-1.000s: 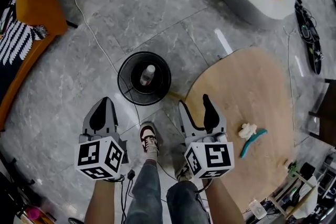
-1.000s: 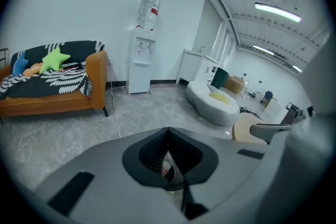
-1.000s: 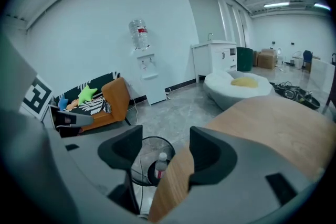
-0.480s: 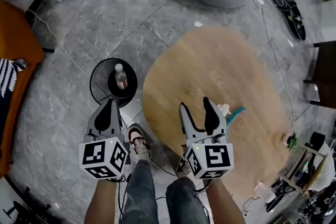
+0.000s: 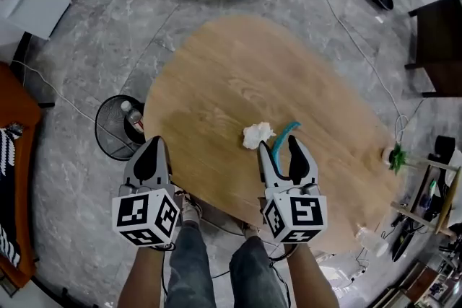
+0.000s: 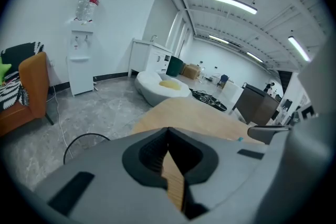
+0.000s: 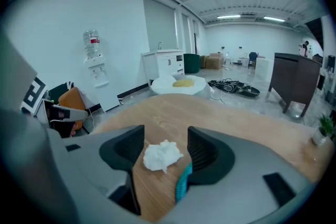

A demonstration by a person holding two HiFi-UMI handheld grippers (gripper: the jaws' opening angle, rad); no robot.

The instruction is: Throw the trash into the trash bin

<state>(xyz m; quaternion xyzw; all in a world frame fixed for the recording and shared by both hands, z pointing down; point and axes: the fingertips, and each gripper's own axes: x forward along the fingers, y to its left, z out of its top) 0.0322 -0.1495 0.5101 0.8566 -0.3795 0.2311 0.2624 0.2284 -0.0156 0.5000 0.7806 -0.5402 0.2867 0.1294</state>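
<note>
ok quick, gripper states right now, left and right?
Left gripper: closed, holding nothing.
Right gripper: open, holding nothing; the crumpled tissue lies loose on the table by its jaw tips.

Left hand-held gripper (image 5: 154,146) jaws together — right hand-held gripper (image 5: 278,146) jaws apart; both tilted forward-down.
</note>
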